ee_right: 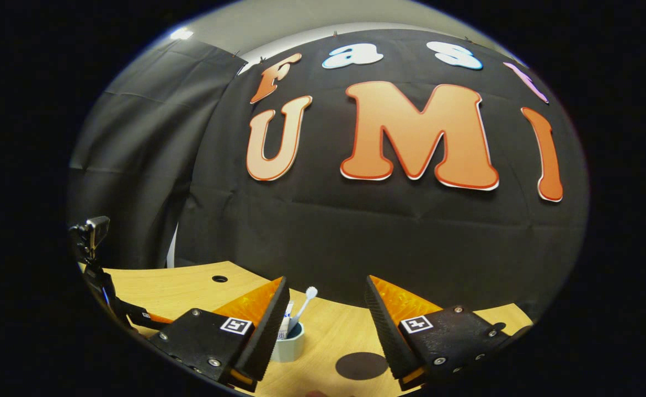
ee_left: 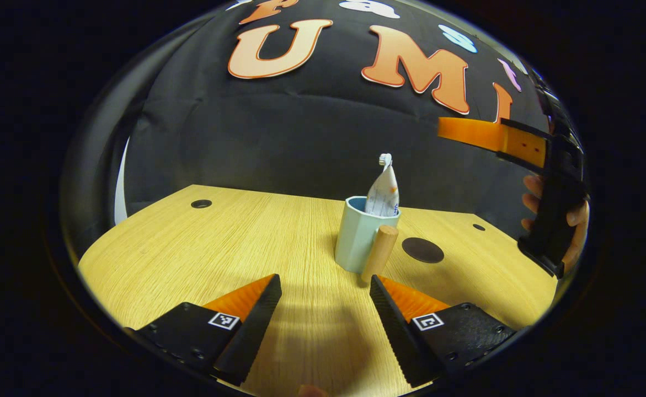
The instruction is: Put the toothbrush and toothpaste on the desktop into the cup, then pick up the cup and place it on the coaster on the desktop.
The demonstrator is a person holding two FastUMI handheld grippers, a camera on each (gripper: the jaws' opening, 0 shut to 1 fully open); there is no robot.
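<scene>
Our left gripper (ee_left: 323,286) hangs wide open just before the cup (ee_left: 357,234), which holds toothpaste (ee_left: 383,194) and toothbrush (ee_right: 303,305) beside the coaster (ee_left: 422,250). We judge it rigid, top-heavy; grip its handle (ee_left: 379,253).

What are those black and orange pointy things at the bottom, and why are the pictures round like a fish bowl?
Those are the fingers of two grabbing tools that a person holds, one in each hand. A tiny camera rides on each tool, and its bulgy lens makes the picture round.

The left gripper view looks along the left gripper. Its fingers are spread open and hold nothing. Ahead, on the wooden table, stands a pale blue cup with a wooden handle. A toothpaste tube and a toothbrush stick out of it. Beside it lies a dark round coaster. At the edge you can see the person's hand holding the other tool.

The right gripper view looks along the right gripper, open and empty too, looking down from higher up.
</scene>
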